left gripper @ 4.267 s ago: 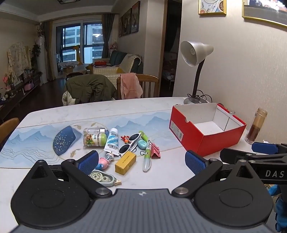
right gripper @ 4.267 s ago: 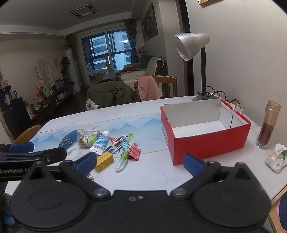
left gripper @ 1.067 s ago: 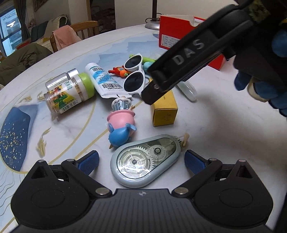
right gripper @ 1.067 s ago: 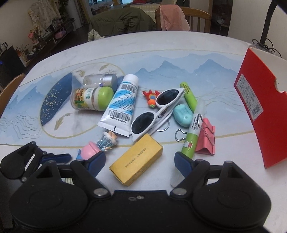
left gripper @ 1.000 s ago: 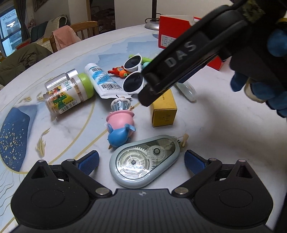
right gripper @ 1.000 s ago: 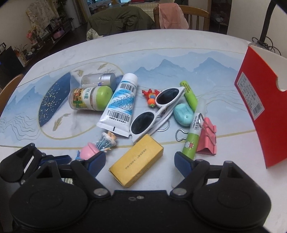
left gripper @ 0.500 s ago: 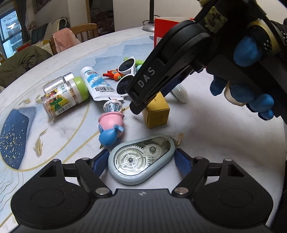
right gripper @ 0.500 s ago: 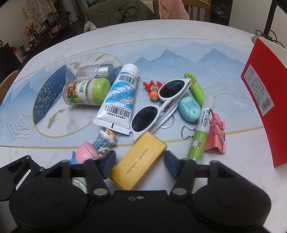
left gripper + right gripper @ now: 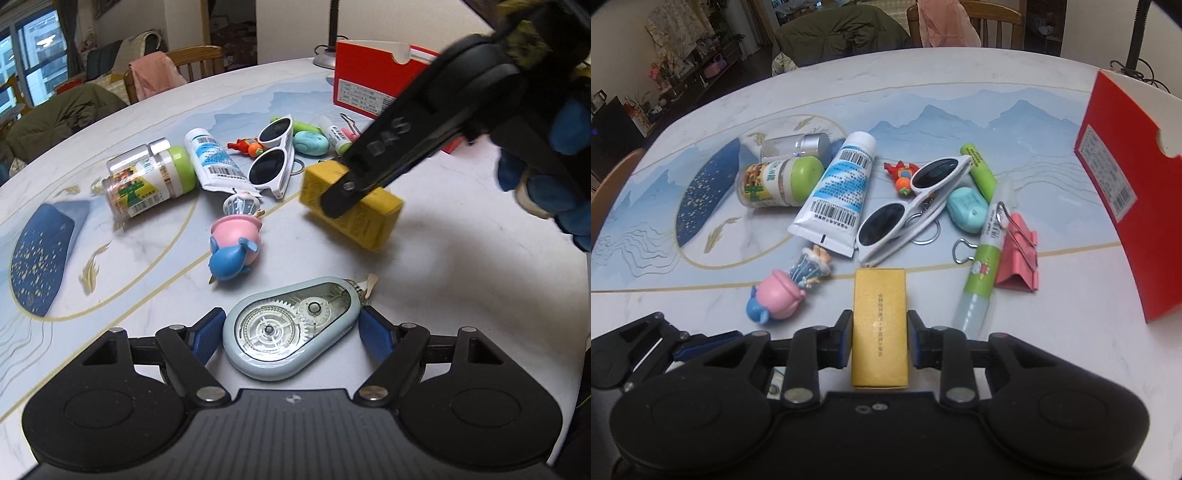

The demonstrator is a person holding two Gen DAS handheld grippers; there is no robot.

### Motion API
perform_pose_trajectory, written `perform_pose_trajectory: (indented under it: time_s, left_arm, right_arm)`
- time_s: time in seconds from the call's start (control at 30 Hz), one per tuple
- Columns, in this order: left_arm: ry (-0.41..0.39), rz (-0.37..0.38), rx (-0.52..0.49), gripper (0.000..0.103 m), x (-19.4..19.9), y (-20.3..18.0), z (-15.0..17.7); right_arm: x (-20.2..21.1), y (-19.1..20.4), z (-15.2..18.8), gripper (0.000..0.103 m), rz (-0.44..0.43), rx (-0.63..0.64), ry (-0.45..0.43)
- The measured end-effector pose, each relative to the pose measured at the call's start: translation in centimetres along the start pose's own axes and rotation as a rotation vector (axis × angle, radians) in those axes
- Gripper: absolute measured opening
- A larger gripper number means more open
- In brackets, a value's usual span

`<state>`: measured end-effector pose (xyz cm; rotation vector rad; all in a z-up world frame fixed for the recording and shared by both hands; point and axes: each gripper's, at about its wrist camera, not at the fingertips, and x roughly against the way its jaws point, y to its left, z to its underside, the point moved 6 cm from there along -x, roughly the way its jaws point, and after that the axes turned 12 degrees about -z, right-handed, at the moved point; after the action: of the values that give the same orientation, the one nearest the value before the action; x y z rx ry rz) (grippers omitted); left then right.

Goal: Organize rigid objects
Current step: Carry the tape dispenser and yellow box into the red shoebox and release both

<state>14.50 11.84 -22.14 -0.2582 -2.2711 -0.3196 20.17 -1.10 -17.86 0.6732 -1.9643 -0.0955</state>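
My left gripper (image 9: 291, 336) is shut on a pale blue correction tape dispenser (image 9: 291, 326) that lies on the table. My right gripper (image 9: 880, 341) is shut on a yellow box (image 9: 880, 325), which the left wrist view shows lifted off the table (image 9: 354, 206). The red box (image 9: 1126, 192) stands at the right, also seen at the back in the left wrist view (image 9: 373, 83). Loose items lie between: a pink and blue toy figure (image 9: 779, 291), white sunglasses (image 9: 908, 206), a white tube (image 9: 838, 192) and a green-capped jar (image 9: 779, 182).
A glue stick (image 9: 982, 266), a pink binder clip (image 9: 1017, 254), a teal case (image 9: 967, 208), a green marker (image 9: 980, 171), a small red toy (image 9: 901, 175) and a silver-capped jar (image 9: 796, 146) lie in the same cluster. Chairs stand behind the table (image 9: 960, 110).
Both grippers came down from above the table and closed: the left on the tape dispenser, the right on the yellow box, which turned and rose off the table.
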Motion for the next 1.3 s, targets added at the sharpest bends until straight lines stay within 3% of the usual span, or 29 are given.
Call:
perform_pose_trajectory:
  time_s: [0.23, 0.47, 0.9, 1.3]
  left_arm:
    - [-0.004, -0.020, 0.061, 0.079, 1.0, 0.2, 0.1]
    - [-0.057, -0.046, 0.114, 0.079, 3.3, -0.4, -2.5]
    - [-0.177, -0.091, 0.136, 0.079, 5.9, -4.9, -12.9]
    - [-0.220, -0.093, 0.114, 0.079, 2.6, -11.3, -23.6]
  right_arm:
    - [2.7, -0.4, 0.9, 0.028, -0.015, -0.010, -0.023]
    - [6.2, -0.9, 0.6, 0.028, -0.048, 0.008, -0.062]
    - [14.0, -6.9, -3.8, 0.028, -0.080, 0.023, -0.195]
    - [18.0, -17.5, -8.4, 0.028, 0.003, -0.007, -0.298]
